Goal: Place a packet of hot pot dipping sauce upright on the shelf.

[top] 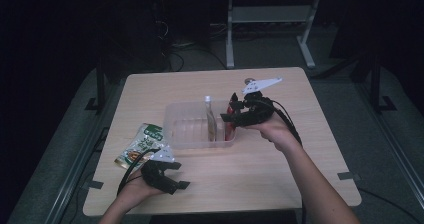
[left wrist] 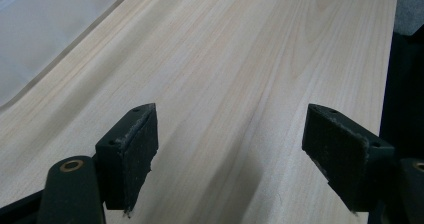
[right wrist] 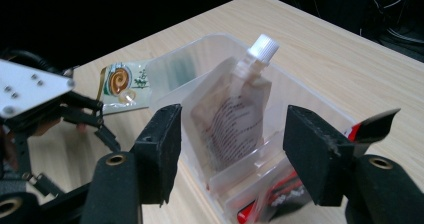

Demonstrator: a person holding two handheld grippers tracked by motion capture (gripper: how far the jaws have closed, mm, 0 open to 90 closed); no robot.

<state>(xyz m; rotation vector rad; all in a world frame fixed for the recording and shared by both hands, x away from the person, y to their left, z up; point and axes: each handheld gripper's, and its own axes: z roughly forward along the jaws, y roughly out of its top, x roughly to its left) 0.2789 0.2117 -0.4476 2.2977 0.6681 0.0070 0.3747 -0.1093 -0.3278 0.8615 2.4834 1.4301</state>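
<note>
Table [top: 300, 149]: pale wood, centre of the high view.
Clear bin [top: 186, 115]: transparent plastic, middle of the table; inner dividers visible in the right gripper view [right wrist: 235, 176].
Spouted pouch [top: 210, 119]: upright inside the clear bin, white cap on top; centre of the right gripper view [right wrist: 235, 119], leaning against a divider, between the two jaws but apart from both pads.
Red packet [right wrist: 260, 206]: in the bin compartment nearest the right gripper, lower centre of that view; part also seen at the bin's right end in the high view [top: 230, 129].
Green snack bag [top: 141, 145]: flat on the table, just left of the clear bin; upper left of the right gripper view [right wrist: 125, 86].
Right gripper [right wrist: 230, 149]: at the bin's right end in the high view [top: 231, 113]; jaws parted, nothing pressed between them.
Left gripper [left wrist: 230, 154]: lower left of the high view [top: 181, 185], low over bare table; jaws wide apart, nothing between them.
</note>
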